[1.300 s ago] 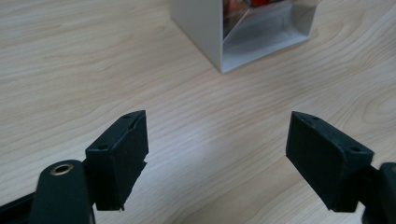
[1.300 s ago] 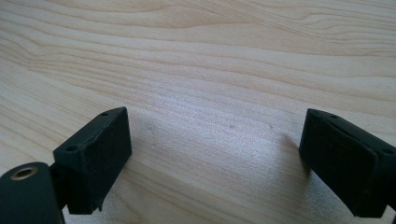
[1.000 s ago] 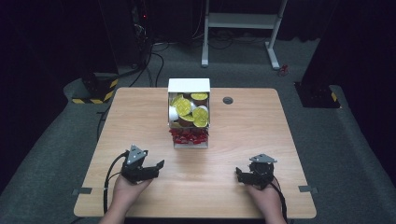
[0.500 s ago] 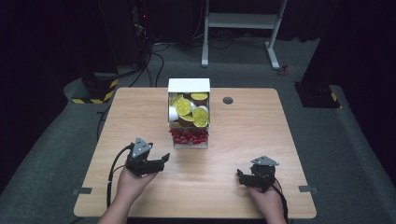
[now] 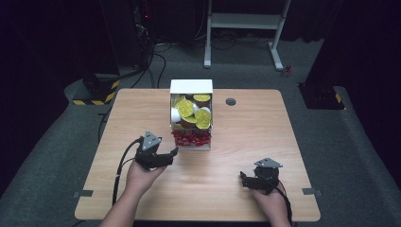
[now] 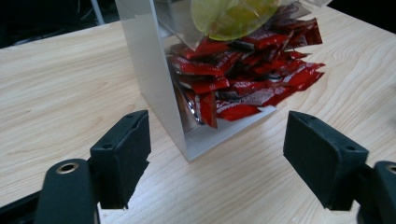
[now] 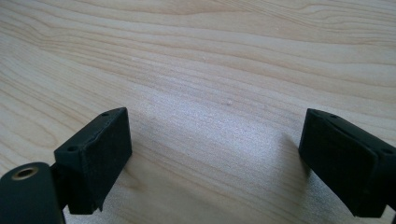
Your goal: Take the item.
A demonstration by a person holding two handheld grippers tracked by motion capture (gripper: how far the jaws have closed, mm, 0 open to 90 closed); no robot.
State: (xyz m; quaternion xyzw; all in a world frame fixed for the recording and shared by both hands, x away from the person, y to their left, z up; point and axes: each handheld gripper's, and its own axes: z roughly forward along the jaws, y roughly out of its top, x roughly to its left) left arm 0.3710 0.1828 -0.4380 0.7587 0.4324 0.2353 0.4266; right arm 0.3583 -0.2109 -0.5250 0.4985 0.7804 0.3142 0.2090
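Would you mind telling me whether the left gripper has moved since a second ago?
Yes. The left gripper has moved forward and toward the table's middle, closing on the white box of red packets, which has stayed put.

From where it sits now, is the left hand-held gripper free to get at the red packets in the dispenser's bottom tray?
Probably yes. The left hand-held gripper is open and faces the red packets, which spill out of the white dispenser's open front, with bare table between.
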